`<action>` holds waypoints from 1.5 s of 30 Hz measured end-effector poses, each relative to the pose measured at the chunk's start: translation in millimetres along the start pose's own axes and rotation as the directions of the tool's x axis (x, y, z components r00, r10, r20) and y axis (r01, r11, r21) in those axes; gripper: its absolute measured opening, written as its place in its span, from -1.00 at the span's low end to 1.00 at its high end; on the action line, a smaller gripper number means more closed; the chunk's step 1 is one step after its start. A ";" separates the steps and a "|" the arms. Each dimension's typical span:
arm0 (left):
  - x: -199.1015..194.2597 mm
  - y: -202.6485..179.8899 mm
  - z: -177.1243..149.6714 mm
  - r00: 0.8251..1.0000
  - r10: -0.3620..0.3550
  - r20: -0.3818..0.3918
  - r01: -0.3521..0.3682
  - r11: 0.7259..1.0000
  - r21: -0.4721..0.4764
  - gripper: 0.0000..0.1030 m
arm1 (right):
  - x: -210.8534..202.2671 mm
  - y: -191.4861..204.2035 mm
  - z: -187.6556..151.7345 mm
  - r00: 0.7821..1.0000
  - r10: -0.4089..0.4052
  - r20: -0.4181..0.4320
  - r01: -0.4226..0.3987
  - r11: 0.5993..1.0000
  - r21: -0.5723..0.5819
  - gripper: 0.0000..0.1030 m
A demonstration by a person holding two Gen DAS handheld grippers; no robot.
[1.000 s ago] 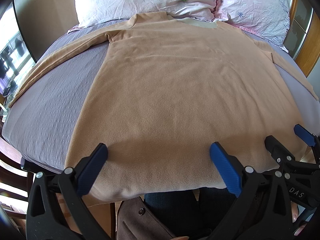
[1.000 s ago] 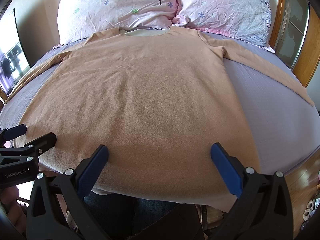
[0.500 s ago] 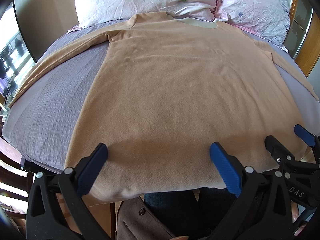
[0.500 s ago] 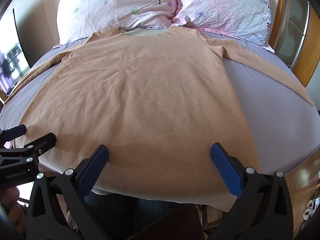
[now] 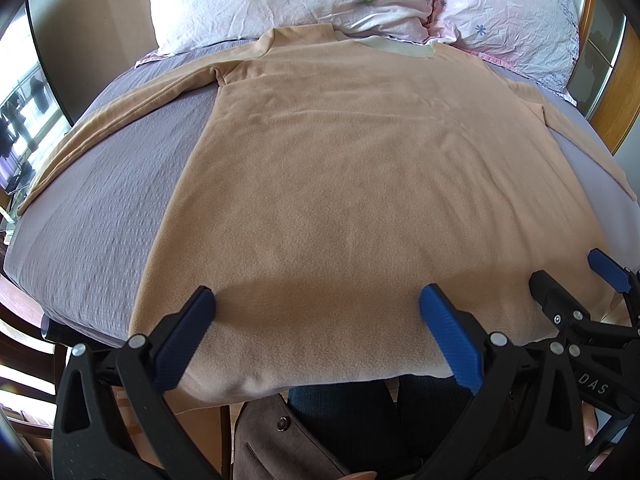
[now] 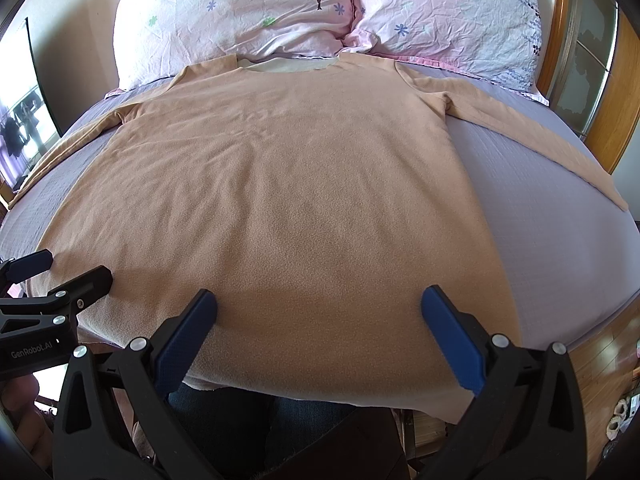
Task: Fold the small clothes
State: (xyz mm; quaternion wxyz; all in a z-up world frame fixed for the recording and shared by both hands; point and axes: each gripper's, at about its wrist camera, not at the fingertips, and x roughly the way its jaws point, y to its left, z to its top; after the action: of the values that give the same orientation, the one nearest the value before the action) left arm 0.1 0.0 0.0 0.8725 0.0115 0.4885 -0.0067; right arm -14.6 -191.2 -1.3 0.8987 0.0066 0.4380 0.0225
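A tan long-sleeved fleece shirt (image 5: 360, 168) lies flat and spread out on the bed, collar toward the pillows, both sleeves stretched out to the sides; it also shows in the right wrist view (image 6: 280, 184). My left gripper (image 5: 316, 320) is open and empty, hovering over the shirt's hem toward its left side. My right gripper (image 6: 320, 320) is open and empty over the hem toward its right side. Each gripper shows at the edge of the other's view: the right one (image 5: 576, 280), the left one (image 6: 60, 272).
The bed has a lilac sheet (image 5: 92, 216) (image 6: 552, 224). Two floral pillows (image 6: 236, 12) (image 6: 452, 12) lie at the head. A wooden headboard (image 6: 624, 92) stands at the right. The person's legs (image 5: 352, 412) are at the bed's near edge.
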 end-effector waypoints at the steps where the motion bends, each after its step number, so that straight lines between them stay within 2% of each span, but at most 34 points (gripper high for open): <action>1: 0.0 0.0 0.0 1.000 0.000 0.000 0.000 1.000 0.000 0.97 | -0.1 0.0 0.0 1.000 0.000 0.000 0.000 1.000 0.000 0.97; 38: -0.1 0.0 0.0 1.000 0.000 0.003 0.000 1.000 0.000 0.97 | -3.5 2.9 0.2 1.000 -0.001 0.007 0.001 1.000 -0.001 0.97; 40: -0.3 0.0 -0.5 1.000 0.000 0.009 0.000 1.000 0.003 0.97 | -5.9 4.7 -1.0 0.999 0.017 0.044 -0.016 1.000 -0.016 0.97; 43: -1.3 0.4 -3.8 0.999 0.000 0.051 0.000 1.000 0.005 0.97 | -5.5 -13.5 0.7 0.992 0.090 0.092 -0.088 0.996 -0.030 0.97; 45: -6.4 -0.8 -6.4 0.996 -0.003 0.084 0.002 1.000 0.011 0.97 | -13.5 -46.3 13.6 0.979 0.162 0.128 -0.172 0.982 0.075 0.97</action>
State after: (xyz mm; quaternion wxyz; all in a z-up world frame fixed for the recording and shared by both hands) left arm -8.8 -0.6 2.0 0.8922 0.0155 0.4513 -0.0111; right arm -10.6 -238.0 16.3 0.9175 0.0832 0.3810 0.0786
